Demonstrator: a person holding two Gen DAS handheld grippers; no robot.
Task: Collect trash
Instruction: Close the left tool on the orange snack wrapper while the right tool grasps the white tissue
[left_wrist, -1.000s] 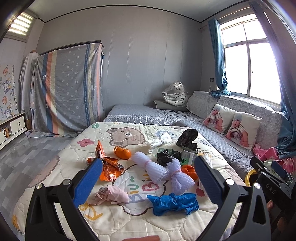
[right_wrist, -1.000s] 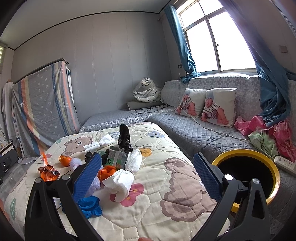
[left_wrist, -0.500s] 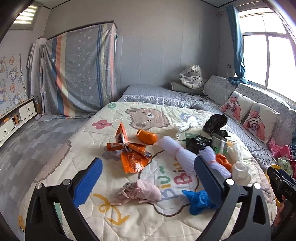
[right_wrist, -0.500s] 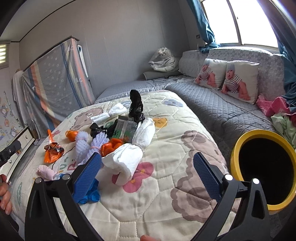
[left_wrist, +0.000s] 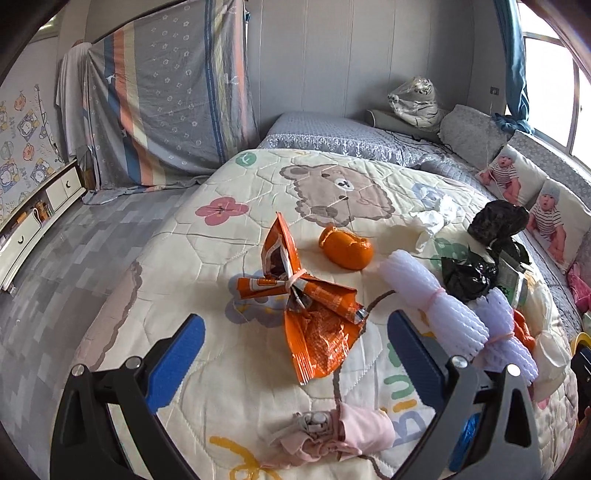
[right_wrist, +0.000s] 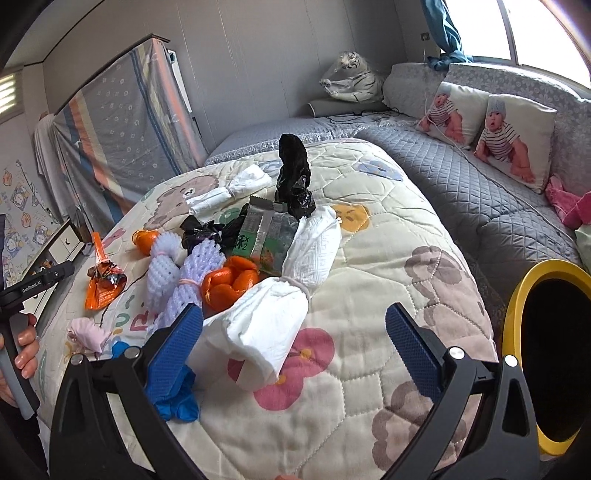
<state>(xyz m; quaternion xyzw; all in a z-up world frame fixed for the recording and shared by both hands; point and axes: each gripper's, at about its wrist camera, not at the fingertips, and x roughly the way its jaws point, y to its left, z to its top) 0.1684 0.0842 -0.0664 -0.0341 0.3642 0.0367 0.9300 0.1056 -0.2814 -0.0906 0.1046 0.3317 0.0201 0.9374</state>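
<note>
Hovering over the quilted bed (left_wrist: 229, 373), the left gripper (left_wrist: 295, 341) has its jaws spread wide with nothing between them, lined up on the orange snack wrapper (left_wrist: 314, 314), which looks like its first pick. The right gripper (right_wrist: 293, 334) is just as wide open and empty, aimed at the white paper bundle (right_wrist: 266, 328) lying at the near edge of the heap. That split makes sense: each hand takes the piece closest to it, and the yellow-rimmed bin (right_wrist: 517, 295) waits just off the bed's right side, by the right gripper.

The rest of the trash is crowded together: foam fruit netting (left_wrist: 443, 310), an orange peel (left_wrist: 345, 248), black plastic bags (right_wrist: 293, 173), a green packet (right_wrist: 264, 232), a pink rag (left_wrist: 332, 435) and a blue glove (right_wrist: 173, 398). The netting lies just beside the wrapper, so a careless close could snag both. The baby-print cushions (right_wrist: 513, 140) sit well clear.
</note>
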